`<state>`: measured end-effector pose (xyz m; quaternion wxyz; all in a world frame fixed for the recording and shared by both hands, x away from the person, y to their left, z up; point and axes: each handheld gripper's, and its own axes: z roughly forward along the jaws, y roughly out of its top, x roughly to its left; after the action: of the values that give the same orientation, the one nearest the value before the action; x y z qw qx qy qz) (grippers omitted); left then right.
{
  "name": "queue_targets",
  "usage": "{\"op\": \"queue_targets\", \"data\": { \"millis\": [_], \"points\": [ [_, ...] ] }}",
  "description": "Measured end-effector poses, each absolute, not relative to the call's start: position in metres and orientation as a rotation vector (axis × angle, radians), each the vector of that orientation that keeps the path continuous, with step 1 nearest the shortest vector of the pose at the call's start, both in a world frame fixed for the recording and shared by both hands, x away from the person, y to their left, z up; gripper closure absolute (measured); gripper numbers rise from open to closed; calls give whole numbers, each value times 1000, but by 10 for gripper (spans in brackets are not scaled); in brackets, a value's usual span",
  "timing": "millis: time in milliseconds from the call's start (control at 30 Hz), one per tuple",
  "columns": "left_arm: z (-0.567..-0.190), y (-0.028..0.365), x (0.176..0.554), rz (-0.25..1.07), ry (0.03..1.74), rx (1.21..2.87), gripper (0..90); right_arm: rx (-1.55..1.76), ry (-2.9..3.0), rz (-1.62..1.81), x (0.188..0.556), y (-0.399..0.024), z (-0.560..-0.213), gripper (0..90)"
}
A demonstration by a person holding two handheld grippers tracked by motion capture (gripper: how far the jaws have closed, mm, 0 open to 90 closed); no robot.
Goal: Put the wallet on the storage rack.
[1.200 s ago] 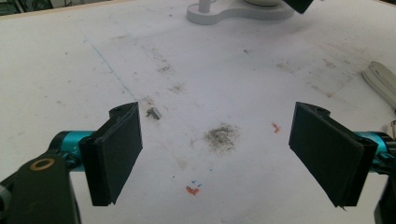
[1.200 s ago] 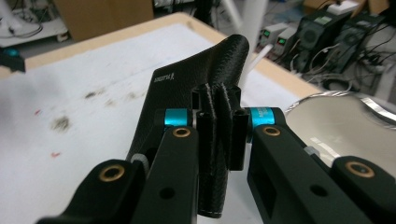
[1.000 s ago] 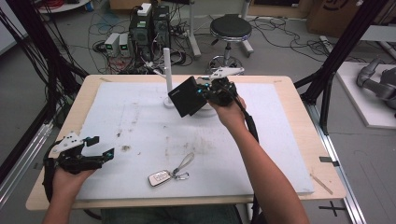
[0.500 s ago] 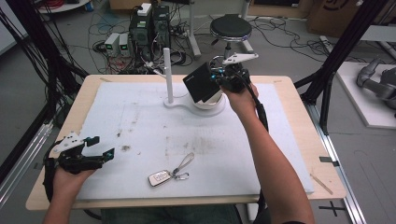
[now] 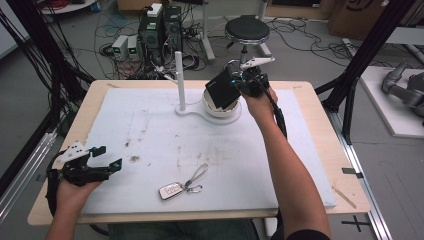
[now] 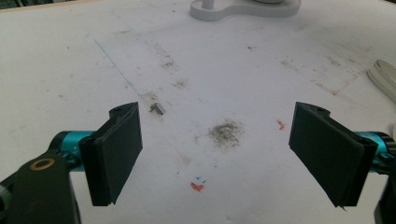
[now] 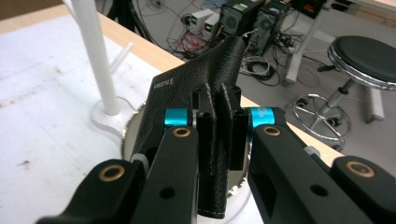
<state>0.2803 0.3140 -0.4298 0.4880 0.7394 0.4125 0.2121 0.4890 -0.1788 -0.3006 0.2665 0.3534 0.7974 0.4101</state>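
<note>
Pale wood edges the surface [image 5: 320, 107], and a white foam mat [image 5: 150, 125], smudged with grey and a few red and blue marks, covers most of it.

Beyond the far edge, on the floor: computer towers [image 5: 160, 30] in a tangle of cables, and a round black stool [image 5: 247, 30] on a chrome base.

Right forearm reaches across the mat to the far centre. The right gripper [image 5: 239, 82] is clenched on a black wallet [image 5: 223, 90]; in the right gripper view the jaws pinch the folded leather wallet [image 7: 196, 88] at its edge, the grained face tilted up, with small embossed lettering near its corner, too small to read. The wallet is held above a round white dish [image 5: 223, 109], not resting on it as far as the high view shows.

The dish joins a flat white base carrying an upright white post [image 5: 179, 80] with a short side peg; post stands just beside the wallet, to its left in the high view.

Left gripper [image 5: 105, 157] sits at the near left corner of the mat, released: in the left gripper view its two black pads [image 6: 119, 151] stand wide apart, with bare mat between them.

A silver car key fob [image 5: 171, 190] with a ring and loop strap [image 5: 197, 176] lies near the front edge, well apart from both grippers.
</note>
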Motion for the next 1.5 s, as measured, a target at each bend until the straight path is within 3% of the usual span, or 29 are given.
{"op": "queue_targets", "data": {
  "millis": [600,967,1100,1133,1267,1500],
  "points": [
    [-430,313,281,514,998,1806,173,932,2146,1005,492,-180,-308,864],
    [-429,313,280,517,1000,1800,173,892,2186,932,495,-160,-323,857],
    [-429,314,280,516,999,1801,173,920,2174,950,496,-157,-324,787],
    [-429,314,281,516,998,1803,173,932,2166,947,496,-158,-323,636],
    [-430,312,281,514,996,1803,173,980,2155,941,495,-164,-321,516],
    [-429,309,283,511,986,1807,173,1041,2159,986,488,-181,-314,405]
  ]
}}
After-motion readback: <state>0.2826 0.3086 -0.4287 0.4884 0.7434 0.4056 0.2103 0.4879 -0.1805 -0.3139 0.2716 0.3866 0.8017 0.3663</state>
